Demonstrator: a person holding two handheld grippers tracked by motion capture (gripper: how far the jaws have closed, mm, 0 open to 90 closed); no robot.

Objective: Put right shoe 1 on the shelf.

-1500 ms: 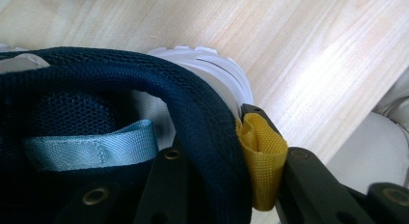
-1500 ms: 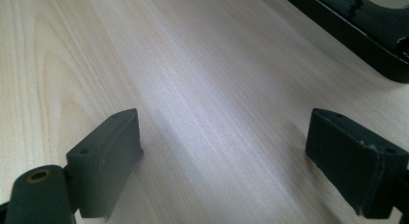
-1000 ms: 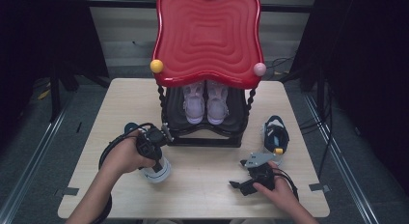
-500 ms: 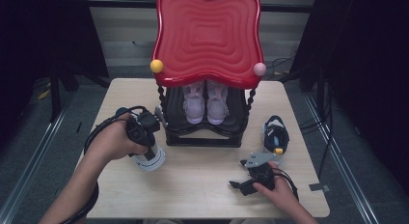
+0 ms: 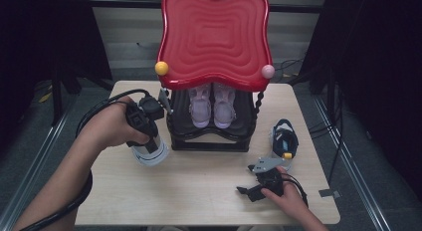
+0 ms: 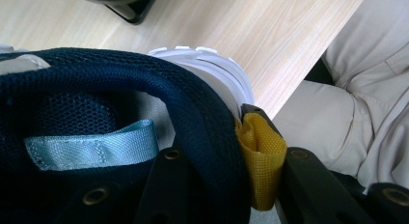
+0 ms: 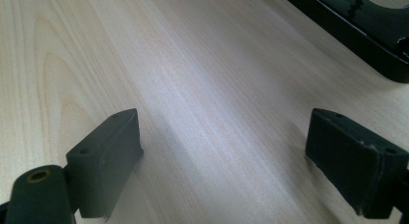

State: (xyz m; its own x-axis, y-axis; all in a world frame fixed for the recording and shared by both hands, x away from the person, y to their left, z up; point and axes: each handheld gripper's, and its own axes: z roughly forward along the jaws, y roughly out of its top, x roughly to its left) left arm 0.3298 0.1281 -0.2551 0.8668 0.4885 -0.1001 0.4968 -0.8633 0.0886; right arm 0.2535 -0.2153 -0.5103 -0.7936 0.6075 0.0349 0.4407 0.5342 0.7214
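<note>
Navy mesh sneaker with white sole, light-blue tongue loop and yellow heel tab (image 6: pixel 144 132) sits clamped in the left gripper (image 6: pixel 224 185): one black jaw inside the padded collar, the other outside against the yellow tab, heel wall pinched between them. In the high view that shoe (image 5: pixel 149 152) hangs sole-out under the left gripper (image 5: pixel 142 122), just left of the black shoe rack (image 5: pixel 209 141), above the left part of the pale wood table (image 5: pixel 199 186). Person's left hand (image 5: pixel 110 129) wraps the gripper body, cable looping back along the forearm.

Second navy sneaker with yellow tab (image 5: pixel 285 140) lies on the table right of the rack, near the right edge. Pair of pale pink-white sneakers (image 5: pixel 213 105) stands on the rack's shelf under a glossy red wavy tray-shaped top (image 5: pixel 215 39), with a yellow ball (image 5: pixel 161 68) and a pink ball (image 5: pixel 267 71) at its near corners.

Right gripper (image 5: pixel 254 190) rests low at the near right of the table, grey plate on top. In its own view the jaws stand wide apart over bare wood, released, nothing between them (image 7: pixel 224 156).
</note>
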